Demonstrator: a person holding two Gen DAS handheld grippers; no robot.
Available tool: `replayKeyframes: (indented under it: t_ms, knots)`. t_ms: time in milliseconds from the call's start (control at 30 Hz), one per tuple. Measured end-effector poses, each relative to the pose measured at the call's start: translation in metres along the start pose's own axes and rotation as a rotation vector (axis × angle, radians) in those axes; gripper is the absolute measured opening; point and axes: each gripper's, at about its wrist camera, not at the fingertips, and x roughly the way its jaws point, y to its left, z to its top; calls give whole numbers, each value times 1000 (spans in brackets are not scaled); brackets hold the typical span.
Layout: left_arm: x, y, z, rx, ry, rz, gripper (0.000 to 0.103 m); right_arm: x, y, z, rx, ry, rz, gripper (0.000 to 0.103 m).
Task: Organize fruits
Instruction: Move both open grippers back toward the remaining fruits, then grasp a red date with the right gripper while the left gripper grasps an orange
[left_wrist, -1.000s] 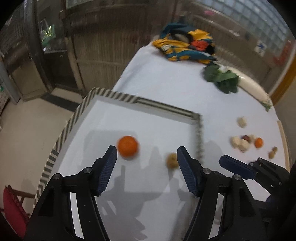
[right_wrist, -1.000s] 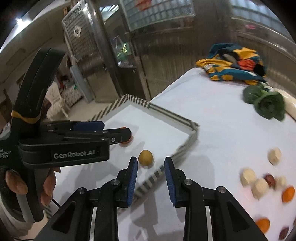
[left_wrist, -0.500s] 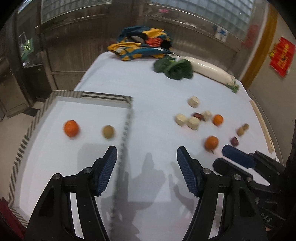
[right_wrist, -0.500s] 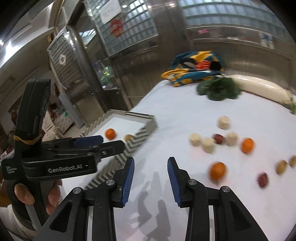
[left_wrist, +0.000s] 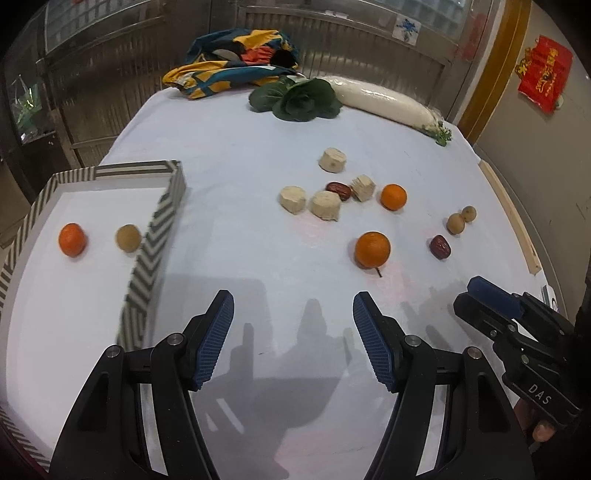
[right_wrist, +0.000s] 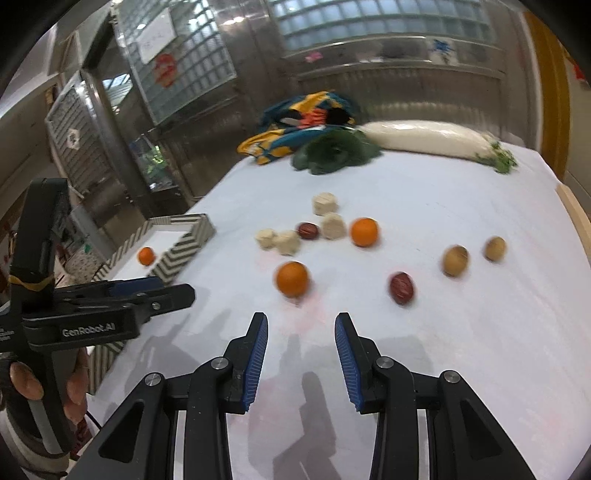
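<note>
A striped-rim tray (left_wrist: 157, 221) at the left holds an orange (left_wrist: 72, 239) and a small tan fruit (left_wrist: 128, 238). On the white cloth lie two oranges (left_wrist: 372, 249) (left_wrist: 393, 196), two red dates (left_wrist: 440, 246) (left_wrist: 338, 189), two tan fruits (left_wrist: 455, 223) and several pale cut chunks (left_wrist: 325, 205). My left gripper (left_wrist: 292, 325) is open and empty above the cloth, right of the tray. My right gripper (right_wrist: 300, 343) is open and empty, just short of the near orange (right_wrist: 292, 278) and date (right_wrist: 402, 287).
A green leafy vegetable (left_wrist: 303, 99), a long white radish (left_wrist: 384, 103) and a colourful cloth bundle (left_wrist: 236, 62) lie at the table's far end. A wooden strip (left_wrist: 509, 218) runs along the right edge. The tray (right_wrist: 184, 247) also shows in the right wrist view.
Both grippers have swung right, from over the tray to over the open cloth facing the loose fruit. The right gripper's jaws have opened wider. Nothing was picked up.
</note>
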Motion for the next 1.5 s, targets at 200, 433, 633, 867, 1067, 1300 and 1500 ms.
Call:
replayKeyframes:
  t_ms: [200,433,633,867,1067,1300,1500]
  knots:
    - [17,-15,2,16,24,-2,68,4,-23,-2,7,10,-77,36]
    - [29,-24,5,17,43,-8,68,32,-50,21,-6,59,-155,37]
    - [38,-30,9,21,46,-6,68,58,-56,27,-42,107,-163,32]
    - [49,-40,18,31,38,8,68,58,-63,26,-18,99,-133,20]
    - [59,-49,27,33,28,30,68,55,-68,26,14,83,-79,20]
    - [70,-63,31,76,22,56,68,56,-72,25,45,92,-40,20]
    - [84,-63,28,85,53,67,68,56,-73,24,50,95,-36,20]
